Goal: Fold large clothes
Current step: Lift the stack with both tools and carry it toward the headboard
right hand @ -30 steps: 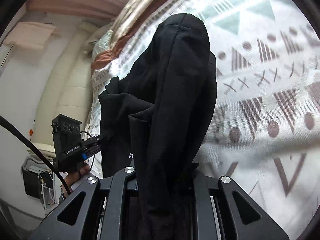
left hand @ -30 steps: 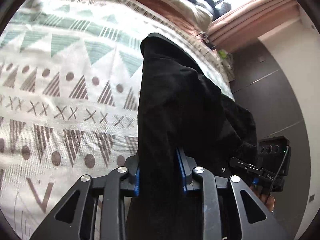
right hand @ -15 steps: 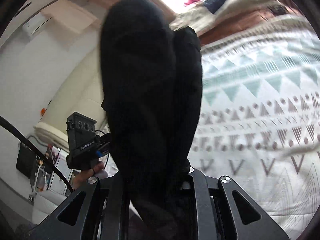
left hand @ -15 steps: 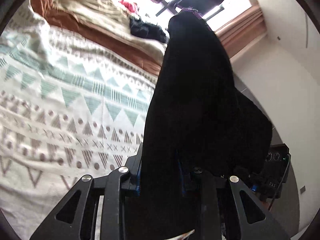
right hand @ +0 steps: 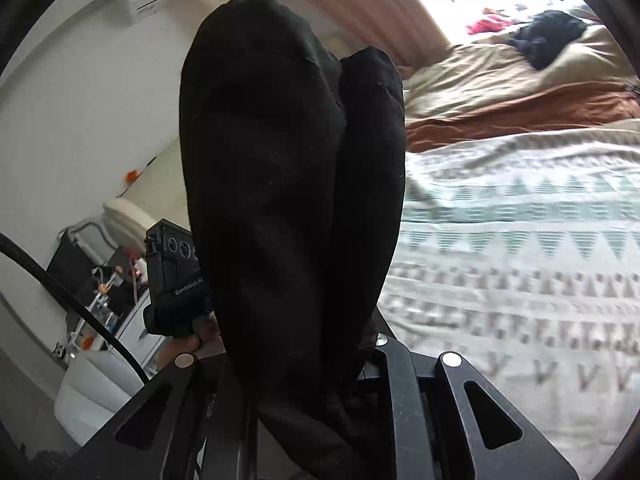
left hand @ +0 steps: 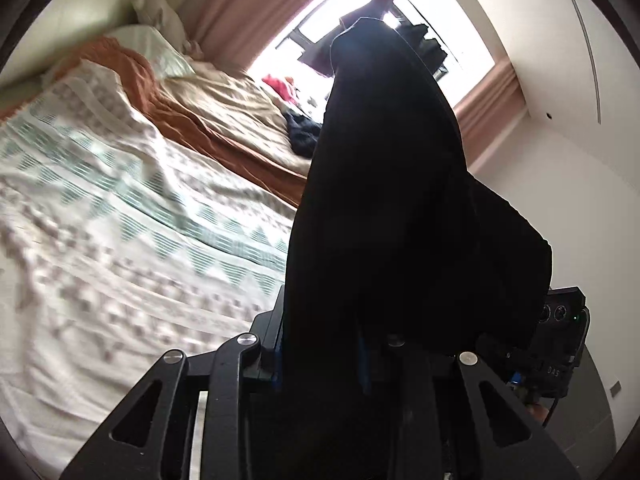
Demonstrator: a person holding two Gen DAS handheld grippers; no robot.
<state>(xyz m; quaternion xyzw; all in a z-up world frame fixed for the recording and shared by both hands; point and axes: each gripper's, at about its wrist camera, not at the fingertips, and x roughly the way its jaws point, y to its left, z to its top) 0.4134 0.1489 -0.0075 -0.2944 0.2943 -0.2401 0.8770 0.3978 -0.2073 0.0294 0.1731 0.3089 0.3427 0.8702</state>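
Both grippers – left gripper (left hand: pixel 320 364) and right gripper (right hand: pixel 304 368) – have their jaws clamped on the black garment (left hand: pixel 384 208), holding it up above the patterned bed cover (left hand: pixel 120 240), probably to lay it flat for folding.

Both wrist views face bedward (left hand: pixel 120 240) – black garment (left hand: pixel 392 200) close.

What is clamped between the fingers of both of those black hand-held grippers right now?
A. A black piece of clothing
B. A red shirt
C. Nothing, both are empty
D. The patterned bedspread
A: in each wrist view the black garment rises straight out of the jaws, pinched in the left gripper and in the right gripper, while the patterned bedspread lies apart on the bed behind.
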